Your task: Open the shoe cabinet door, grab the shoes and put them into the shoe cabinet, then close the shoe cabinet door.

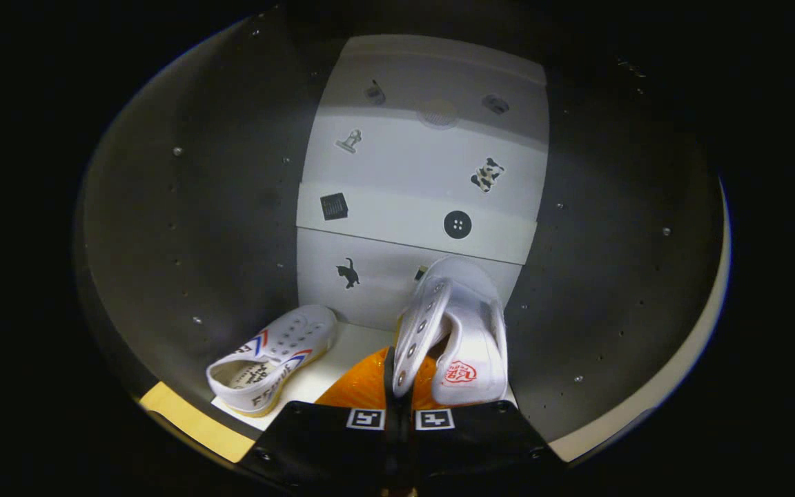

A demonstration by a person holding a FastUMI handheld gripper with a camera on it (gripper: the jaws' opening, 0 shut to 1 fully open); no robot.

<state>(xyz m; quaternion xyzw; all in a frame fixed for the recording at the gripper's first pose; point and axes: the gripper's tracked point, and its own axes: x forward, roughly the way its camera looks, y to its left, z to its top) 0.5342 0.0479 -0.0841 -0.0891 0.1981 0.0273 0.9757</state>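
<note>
A white shoe cabinet (pixel 404 166) with several stacked door panels and small stickers stands ahead against the dark wall. My gripper (pixel 397 366) is shut on the laced side of a white shoe (pixel 470 331). That shoe hangs tilted, toe up, in front of the lowest panel (pixel 370 283), the one with a cat sticker. A second white shoe (pixel 273 359) with red and blue stripes lies on the white floor board (pixel 359 342), left of the fingers and close to the cabinet's foot. Whether any panel is open, I cannot tell.
Dark booth walls close in on both sides of the cabinet. A yellow strip (pixel 190 421) lies on the floor near the striped shoe's heel. A pale floor edge (pixel 646 414) curves round at the right.
</note>
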